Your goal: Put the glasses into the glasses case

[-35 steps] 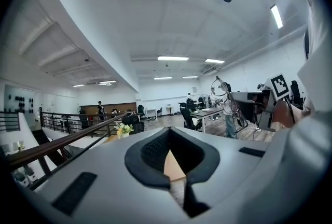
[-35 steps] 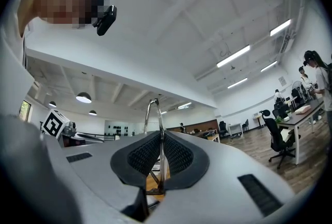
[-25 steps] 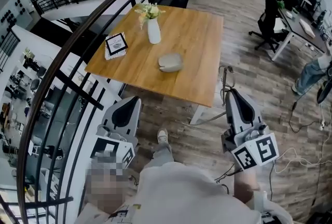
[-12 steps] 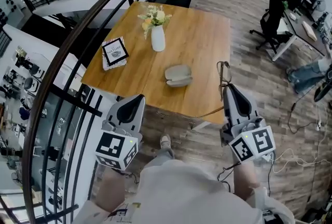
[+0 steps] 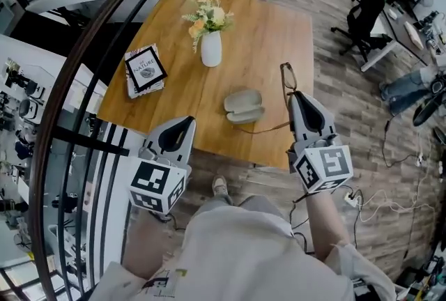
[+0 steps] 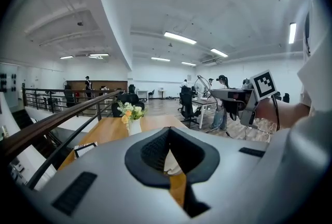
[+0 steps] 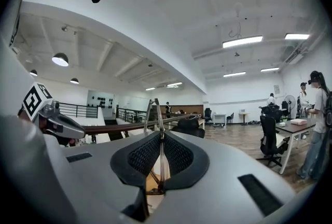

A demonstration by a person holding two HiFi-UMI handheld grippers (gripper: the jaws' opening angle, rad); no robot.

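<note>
The pale wooden tabletop (image 5: 268,28) carries a smooth, rounded grey glasses case (image 5: 244,106) and a white vase (image 5: 210,49) holding flowers. The right gripper (image 5: 293,95) pinches the thin-framed glasses (image 5: 287,76) upright, right of the case. The left gripper (image 5: 187,122) has its jaws together, empty.

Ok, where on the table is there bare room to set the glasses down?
Bare wood lies between the book and the case, this side of the vase, and across the far right of the table, beyond the case. It's crowded at the near right edge: the right gripper holds the glasses beside the case.
</note>
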